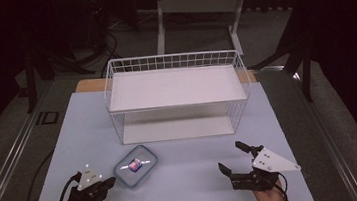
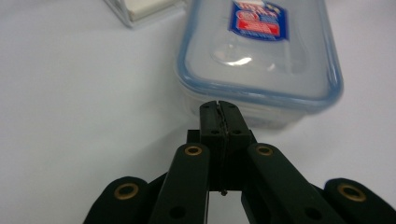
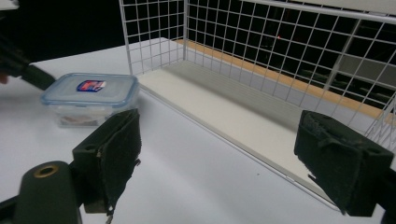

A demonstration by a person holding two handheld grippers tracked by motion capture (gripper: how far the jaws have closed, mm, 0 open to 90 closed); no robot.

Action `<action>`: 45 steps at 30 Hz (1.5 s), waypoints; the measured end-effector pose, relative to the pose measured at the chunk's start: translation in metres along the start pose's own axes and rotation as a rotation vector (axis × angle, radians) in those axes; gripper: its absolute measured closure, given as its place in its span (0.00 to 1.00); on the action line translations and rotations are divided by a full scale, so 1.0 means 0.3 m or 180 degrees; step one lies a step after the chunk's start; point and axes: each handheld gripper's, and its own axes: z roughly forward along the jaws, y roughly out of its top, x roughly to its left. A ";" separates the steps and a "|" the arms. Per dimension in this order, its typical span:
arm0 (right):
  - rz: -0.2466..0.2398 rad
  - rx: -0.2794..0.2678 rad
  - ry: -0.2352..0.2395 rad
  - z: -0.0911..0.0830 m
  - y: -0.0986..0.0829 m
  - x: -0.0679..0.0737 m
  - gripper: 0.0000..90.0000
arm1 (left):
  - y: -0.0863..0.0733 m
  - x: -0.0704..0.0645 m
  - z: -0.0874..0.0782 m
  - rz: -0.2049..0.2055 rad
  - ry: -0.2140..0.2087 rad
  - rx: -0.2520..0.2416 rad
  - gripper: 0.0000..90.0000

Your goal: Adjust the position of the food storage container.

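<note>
While the left gripper (image 2: 218, 106) sat closed beside the box (image 1: 135, 166), the wide-open right gripper (image 1: 231, 156) should have approached squarely.

The food container (image 1: 135, 166) is a small clear plastic box with a blue-rimmed lid and a red and blue label on top. It is closed and lies flat on the table (image 1: 190, 179).

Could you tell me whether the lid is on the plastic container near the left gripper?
Yes, it is on. The blue-rimmed lid sits flat over the container, its label facing up. Whether the clips are latched, I cannot tell.
</note>
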 end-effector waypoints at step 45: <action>0.0089 0.0063 0.0068 0.012 -0.012 -0.006 0.16 | 0.121 0.032 0.203 -0.0214 -0.0071 0.0254 1.00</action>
